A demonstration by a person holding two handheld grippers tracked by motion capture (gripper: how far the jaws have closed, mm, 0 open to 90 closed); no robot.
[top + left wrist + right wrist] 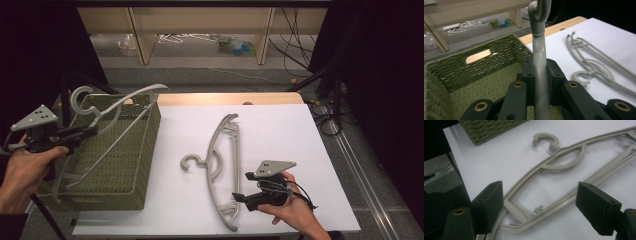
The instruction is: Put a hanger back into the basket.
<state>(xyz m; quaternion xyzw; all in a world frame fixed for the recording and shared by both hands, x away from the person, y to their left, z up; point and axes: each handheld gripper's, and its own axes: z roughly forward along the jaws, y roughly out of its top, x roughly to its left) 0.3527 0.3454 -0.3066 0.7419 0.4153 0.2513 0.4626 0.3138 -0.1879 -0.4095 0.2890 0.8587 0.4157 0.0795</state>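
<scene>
Work stood half done: at the frame's left, the left gripper (75,134) clenched one grey hanger (117,107) above the green woven basket (145,150), not yet dropped in. At centre, a second hanger (222,165) lay on the white table (280,135). Lower right, the right gripper (240,196) sat released beside it.

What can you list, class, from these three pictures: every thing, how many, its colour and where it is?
Held hanger: one, grey, over the basket, clamped in the left gripper.
Hangers on the table: at least one, perhaps two stacked, grey, flat on the white sheet.
Basket: one, green woven, left side of the table.
White sheet: one, covering the table top.
Shelf unit: one, pale wood, beyond the table.
Left gripper: black, shut on the held hanger.
Right gripper: black, jaws open, at the lower end of the flat hangers.
</scene>
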